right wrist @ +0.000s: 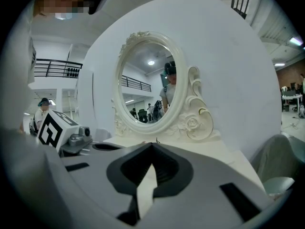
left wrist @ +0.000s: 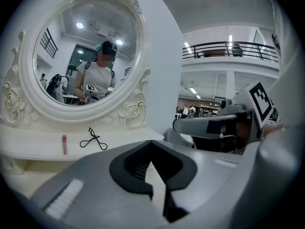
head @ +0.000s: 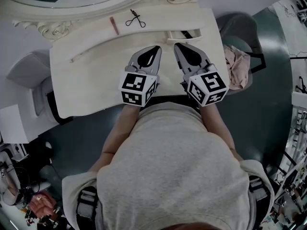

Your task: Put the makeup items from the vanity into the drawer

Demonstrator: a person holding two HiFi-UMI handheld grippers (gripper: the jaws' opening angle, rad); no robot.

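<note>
Makeup items in view number two: a pink tube (head: 113,25) and a black eyelash curler (head: 135,19). They lie just beside each other but apart on the raised back shelf (head: 81,33) of the vanity (head: 91,83), under the round mirror (left wrist: 86,56). Neither is in a drawer, so by the task sentence these two at least are left to stow. No view looks inside a drawer, so I cannot tell whether other items already lie in one. A narrow rectangular slot (head: 184,34) at the right end of the shelf may be the drawer's mouth, but the pictures do not settle that. The left gripper (head: 156,48) and the right gripper (head: 177,46) hover side by side over the front of the vanity top, near the person's body and well short of the shelf. Both point toward the mirror. Each gripper's own view shows its jaws pressed together at the tips with nothing between them, so both are clenched and empty. I judge that the tube and the curler each call for a reach to the shelf, a grasp, and a drawer open enough to take them.
</note>
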